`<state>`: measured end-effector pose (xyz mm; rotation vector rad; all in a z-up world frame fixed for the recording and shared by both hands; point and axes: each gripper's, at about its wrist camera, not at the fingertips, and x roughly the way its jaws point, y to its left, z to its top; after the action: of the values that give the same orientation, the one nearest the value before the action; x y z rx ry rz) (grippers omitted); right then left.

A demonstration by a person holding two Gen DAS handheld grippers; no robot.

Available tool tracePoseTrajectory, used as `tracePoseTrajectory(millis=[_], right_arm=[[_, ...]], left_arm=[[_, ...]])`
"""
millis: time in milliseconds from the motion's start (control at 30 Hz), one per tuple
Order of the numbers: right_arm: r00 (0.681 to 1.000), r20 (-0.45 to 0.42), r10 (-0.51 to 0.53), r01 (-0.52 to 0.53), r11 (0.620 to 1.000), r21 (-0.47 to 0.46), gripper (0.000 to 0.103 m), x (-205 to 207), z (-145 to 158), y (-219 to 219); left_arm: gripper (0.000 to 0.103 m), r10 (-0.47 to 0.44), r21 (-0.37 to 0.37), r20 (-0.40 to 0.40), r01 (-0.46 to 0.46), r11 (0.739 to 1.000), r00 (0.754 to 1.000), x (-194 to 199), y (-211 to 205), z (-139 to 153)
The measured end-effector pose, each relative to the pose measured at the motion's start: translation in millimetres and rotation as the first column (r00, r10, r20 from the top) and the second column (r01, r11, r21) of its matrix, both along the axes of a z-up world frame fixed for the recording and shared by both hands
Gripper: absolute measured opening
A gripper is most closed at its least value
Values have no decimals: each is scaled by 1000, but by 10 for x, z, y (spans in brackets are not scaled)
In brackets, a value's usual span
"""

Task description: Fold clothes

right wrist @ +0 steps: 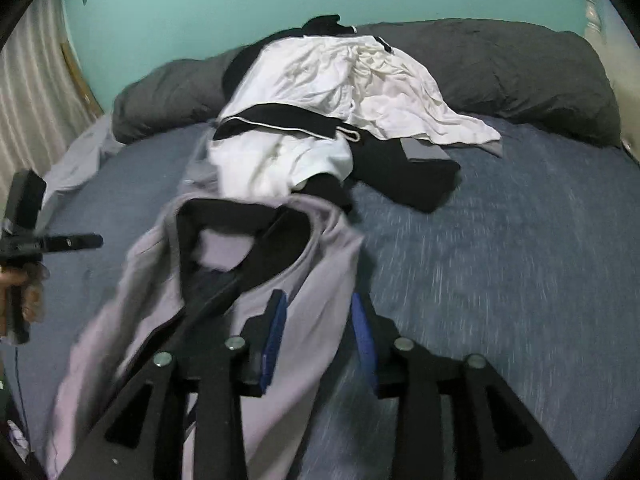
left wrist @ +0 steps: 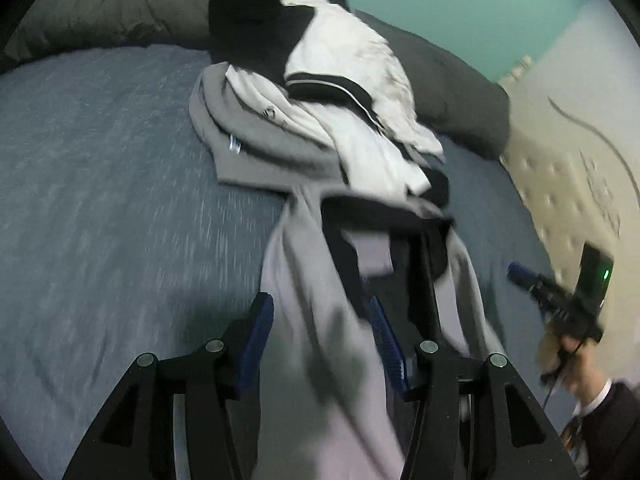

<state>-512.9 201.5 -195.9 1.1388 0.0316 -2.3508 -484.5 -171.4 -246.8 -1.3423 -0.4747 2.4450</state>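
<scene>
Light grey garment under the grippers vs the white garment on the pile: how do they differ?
Colour: the light grey garment has a black lining at its neck; the white garment is crossed by a black band. Place: the grey one lies nearest the left gripper and right gripper, whose jaws are open around its cloth; the white one tops the heap by the pillows. Both are unfolded on the blue bed.

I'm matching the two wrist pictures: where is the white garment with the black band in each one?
Left wrist: white garment upper centre, atop the clothes pile.
Right wrist: white garment upper centre, in front of the dark pillow.
Shared landmark: the blue bedsheet.
</scene>
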Motion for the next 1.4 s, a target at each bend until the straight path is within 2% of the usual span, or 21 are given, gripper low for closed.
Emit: tracePoseTrajectory(millis=[233, 300, 400, 533, 633, 867, 1033, 1167, 1400], right_arm=[[997, 73, 22, -21, 1000, -20, 43, 952, 48, 109], [996, 88, 16, -17, 1000, 6, 49, 1225, 40, 134], [994, 110, 1, -6, 999, 46, 49, 1572, 2, 171], [990, 139, -9, 9, 1000, 2, 50, 1901, -15, 295], [988, 156, -18, 22, 999, -27, 51, 2088, -12, 370], [984, 178, 12, -6, 999, -38, 54, 2488, -14, 392], [981, 180, 71, -67, 997, -29, 57, 2721, -27, 273], [978, 186, 99, -94, 995, -35, 60, 2873, -53, 198], [980, 185, 78, -71, 996, -46, 60, 3015, -29, 278]], left_arm=[[55, -18, -1, 24, 18, 1000, 1000, 1075, 58, 63], [55, -23, 7, 26, 23, 1000, 999, 1371, 100, 79], [55, -41, 11, 29, 41, 999, 999, 1760, 184, 82], [55, -67, -17, 40, 68, 998, 997, 2163, 330, 69], [55, -70, 1, 53, 70, 998, 996, 2413, 404, 51], [55, -118, -21, 77, 120, 993, 990, 2874, 638, 3], [56, -148, -38, 113, 153, 987, 982, 3121, 831, -94], [69, -164, -28, 128, 169, 985, 978, 3243, 942, -142], [69, -175, -43, 149, 183, 982, 973, 3369, 1056, -270]])
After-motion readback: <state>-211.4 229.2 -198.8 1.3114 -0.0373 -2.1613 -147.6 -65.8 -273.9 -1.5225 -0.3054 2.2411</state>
